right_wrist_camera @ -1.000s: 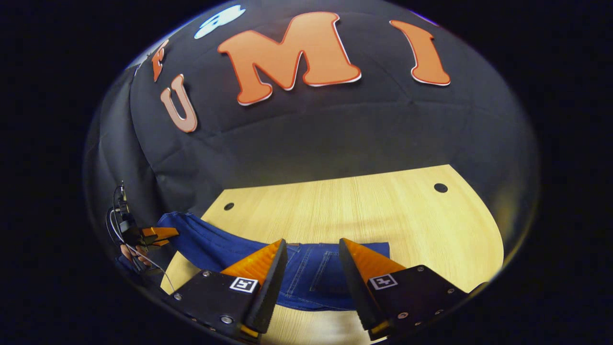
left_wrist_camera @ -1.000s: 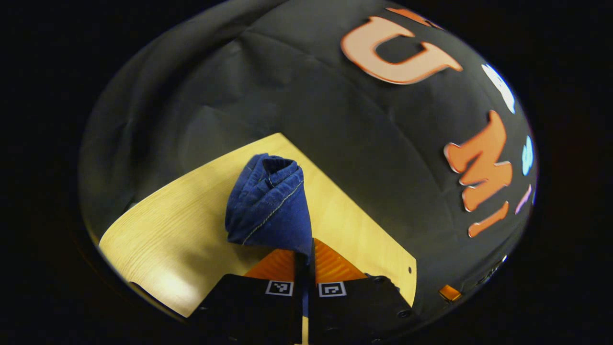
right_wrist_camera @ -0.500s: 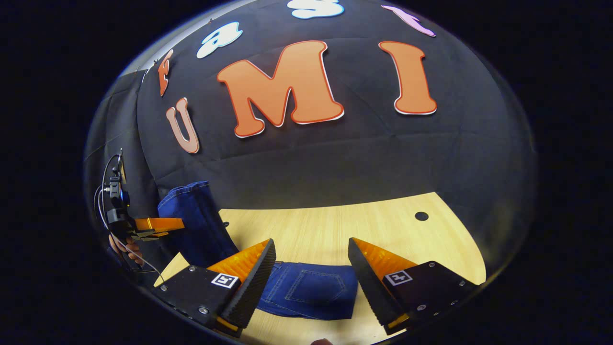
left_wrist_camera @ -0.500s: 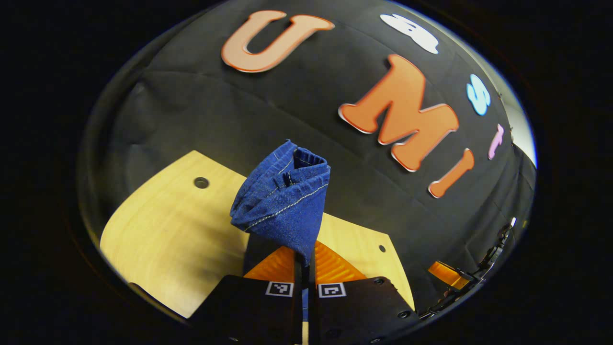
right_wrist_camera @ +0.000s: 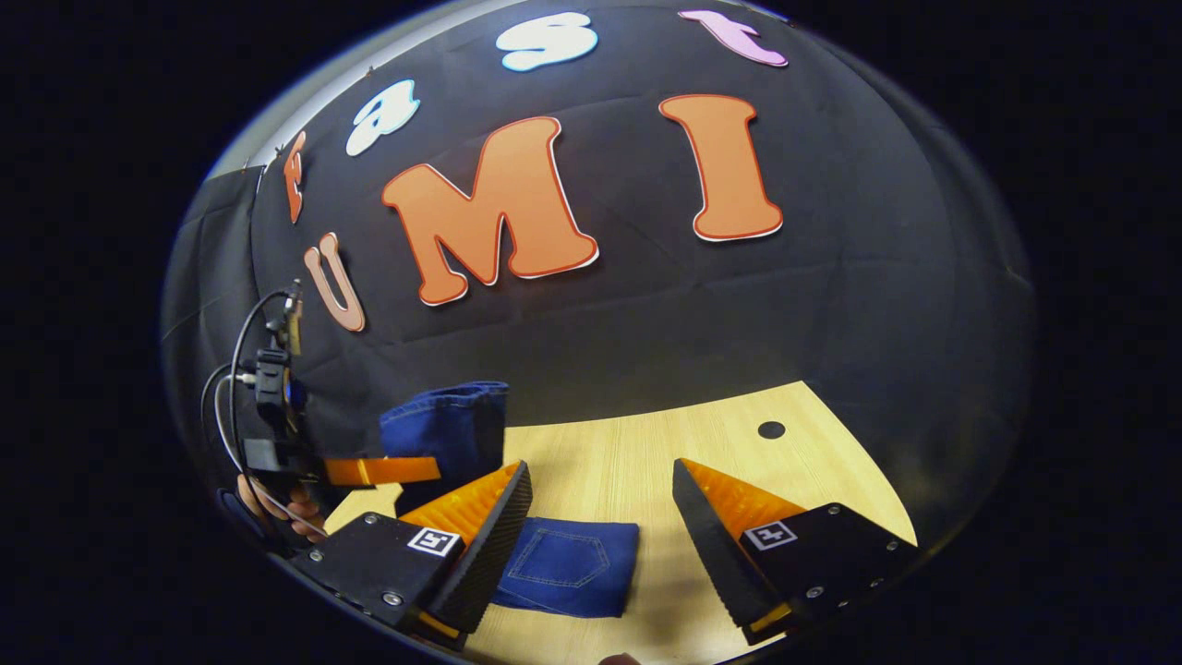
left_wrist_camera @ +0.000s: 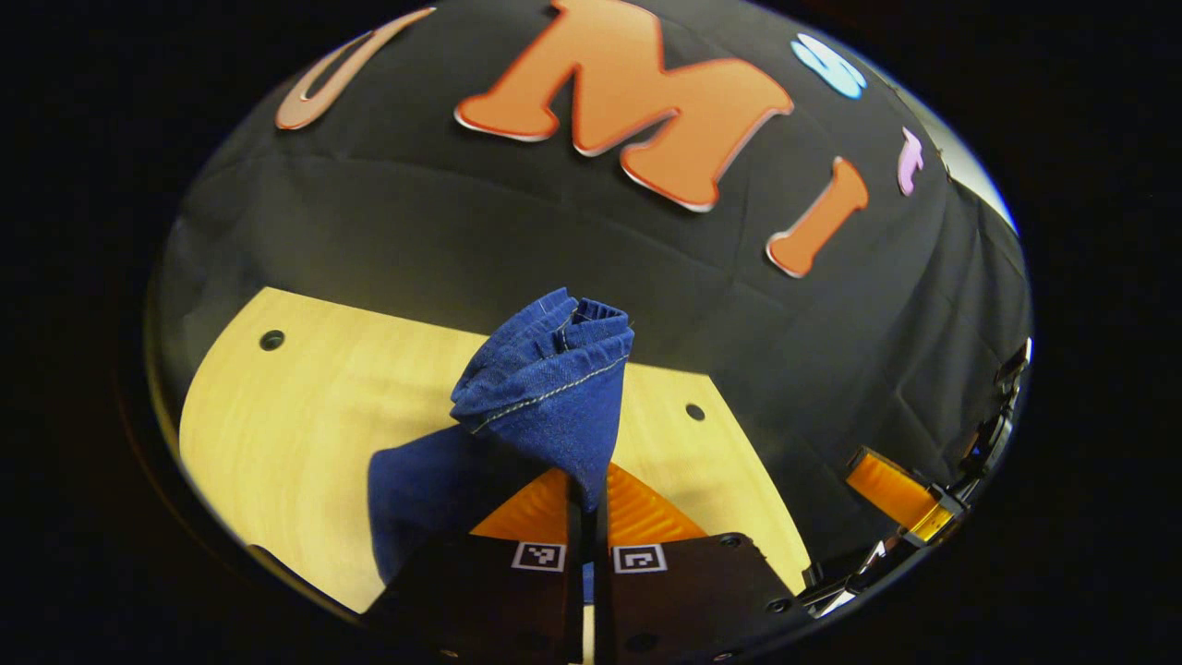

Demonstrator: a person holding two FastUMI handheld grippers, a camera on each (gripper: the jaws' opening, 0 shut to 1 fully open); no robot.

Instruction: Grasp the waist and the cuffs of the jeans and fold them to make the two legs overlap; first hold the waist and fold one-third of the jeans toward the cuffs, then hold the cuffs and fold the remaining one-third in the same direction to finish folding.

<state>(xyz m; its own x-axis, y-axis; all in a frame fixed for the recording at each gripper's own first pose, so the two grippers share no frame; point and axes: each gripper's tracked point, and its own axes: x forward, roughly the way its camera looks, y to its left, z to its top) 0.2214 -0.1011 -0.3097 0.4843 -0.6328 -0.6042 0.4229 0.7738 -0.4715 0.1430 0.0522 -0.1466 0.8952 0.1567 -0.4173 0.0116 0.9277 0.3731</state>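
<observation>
You work at a pale, wood-grain counter (right_wrist_camera: 646,443) with small dark round holes (right_wrist_camera: 771,429) near its far edge, toward 1 o'clock in the right gripper view. Behind it, from 9 to 3 o'clock, hangs the creased black cloth wall (right_wrist_camera: 739,314). Soft light brightens the counter's left side in the left gripper view.

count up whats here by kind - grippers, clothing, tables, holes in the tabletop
grippers: 2, the left gripper shut on the jeans' cuffs, the right gripper open above the table
clothing: 1, the jeans
tables: 1, the wooden table
holes in the tabletop: 2 in the left gripper view, first hole and second hole
total: 6
</observation>
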